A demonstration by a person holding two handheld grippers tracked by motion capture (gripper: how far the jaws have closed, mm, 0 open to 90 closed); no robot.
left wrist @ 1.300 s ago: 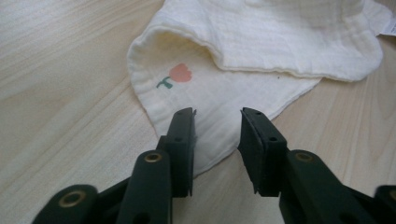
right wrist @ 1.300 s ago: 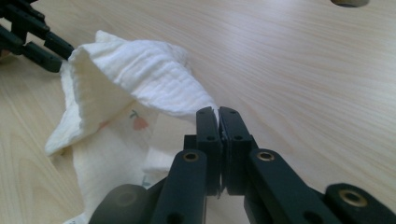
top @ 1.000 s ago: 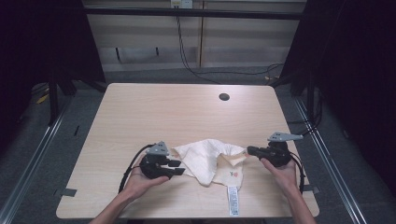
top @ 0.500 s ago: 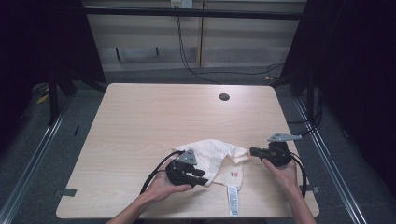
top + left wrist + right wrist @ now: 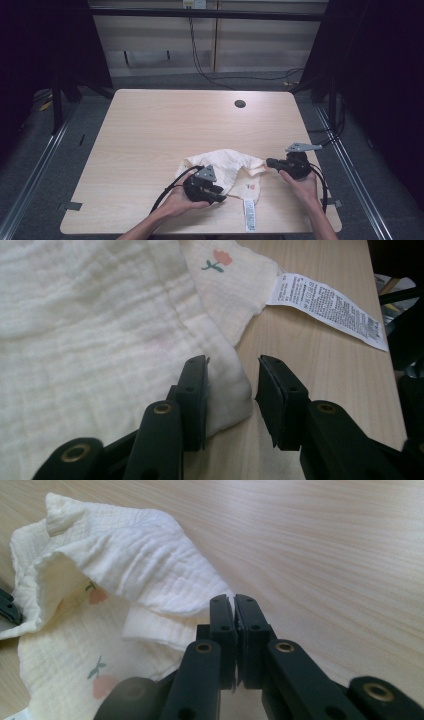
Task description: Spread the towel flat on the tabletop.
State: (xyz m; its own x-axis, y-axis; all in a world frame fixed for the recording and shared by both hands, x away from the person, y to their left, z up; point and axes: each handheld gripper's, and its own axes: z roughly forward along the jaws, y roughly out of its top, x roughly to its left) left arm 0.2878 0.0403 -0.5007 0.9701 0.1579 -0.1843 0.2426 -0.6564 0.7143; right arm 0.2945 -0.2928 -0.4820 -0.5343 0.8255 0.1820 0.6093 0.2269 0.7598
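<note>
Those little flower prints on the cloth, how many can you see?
2 in the right gripper view: one flower under the raised fold, another flower near the bottom edge. More may be hidden in the folds of the cloth.

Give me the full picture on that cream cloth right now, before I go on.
The cream cloth looks like soft crinkled gauze, printed with small pink flowers and bearing a white care label. It lies crumpled and partly folded over itself on the table's near edge. The right gripper is shut on one corner. The left gripper is open, its jaws astride another edge, not pressing on it.
</note>
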